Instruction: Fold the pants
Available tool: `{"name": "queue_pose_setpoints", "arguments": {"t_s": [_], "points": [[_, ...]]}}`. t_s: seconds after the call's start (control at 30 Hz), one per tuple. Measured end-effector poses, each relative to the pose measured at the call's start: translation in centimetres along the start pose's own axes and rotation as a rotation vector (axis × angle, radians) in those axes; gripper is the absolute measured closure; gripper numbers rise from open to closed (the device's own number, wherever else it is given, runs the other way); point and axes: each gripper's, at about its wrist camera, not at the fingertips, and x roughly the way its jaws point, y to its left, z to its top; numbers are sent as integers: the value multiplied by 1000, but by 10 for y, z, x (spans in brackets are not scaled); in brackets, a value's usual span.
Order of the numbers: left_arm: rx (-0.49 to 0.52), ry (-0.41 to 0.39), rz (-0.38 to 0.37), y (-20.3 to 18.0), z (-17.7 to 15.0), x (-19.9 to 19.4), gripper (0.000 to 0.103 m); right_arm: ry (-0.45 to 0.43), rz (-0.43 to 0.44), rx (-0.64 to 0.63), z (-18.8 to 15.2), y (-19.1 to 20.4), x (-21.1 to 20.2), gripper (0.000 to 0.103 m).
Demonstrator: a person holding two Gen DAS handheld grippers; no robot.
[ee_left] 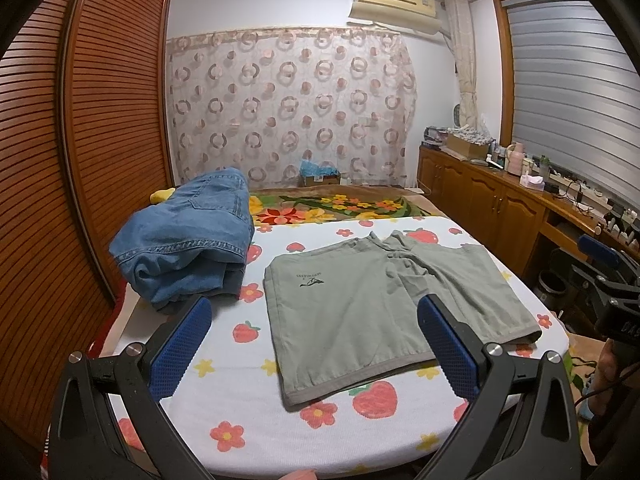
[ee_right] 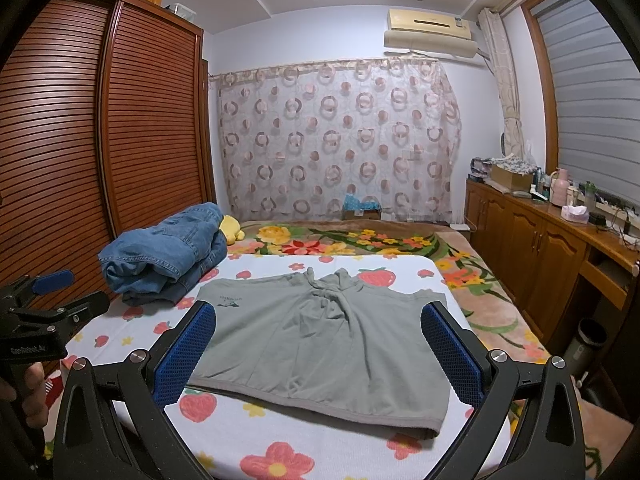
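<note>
Grey-green shorts (ee_left: 360, 312) (ee_right: 320, 344) lie spread flat on a bed sheet (ee_left: 248, 400) (ee_right: 120, 336) printed with strawberries and flowers. The hems are toward me and the waistband and drawstring are at the far side. My left gripper (ee_left: 314, 308) hovers open above the near left leg, holding nothing. In the right wrist view my right gripper (ee_right: 319, 312) hangs open over the middle of the shorts, also holding nothing. Each gripper also appears at the edge of the other's view: the right gripper (ee_left: 596, 264) and the left gripper (ee_right: 72, 292).
A pile of folded blue jeans (ee_left: 188, 248) (ee_right: 164, 252) sits on the bed's far left, beside a yellow plush toy (ee_right: 232, 230). A slatted wooden wardrobe (ee_left: 100, 120) runs along the left. On the right is a wooden cabinet (ee_right: 540, 248) with a bin (ee_right: 588, 348) by it. A floral blanket (ee_left: 332, 206) lies beyond.
</note>
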Motion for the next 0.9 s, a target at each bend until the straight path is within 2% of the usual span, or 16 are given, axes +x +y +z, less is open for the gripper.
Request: {"name": "queue_pose_setpoints", "arguments": {"t_s": [0.9], "points": [[-3,-14,-4,-3,8,-9,0,-9,-4,2,-1,1,-2,0]]}}
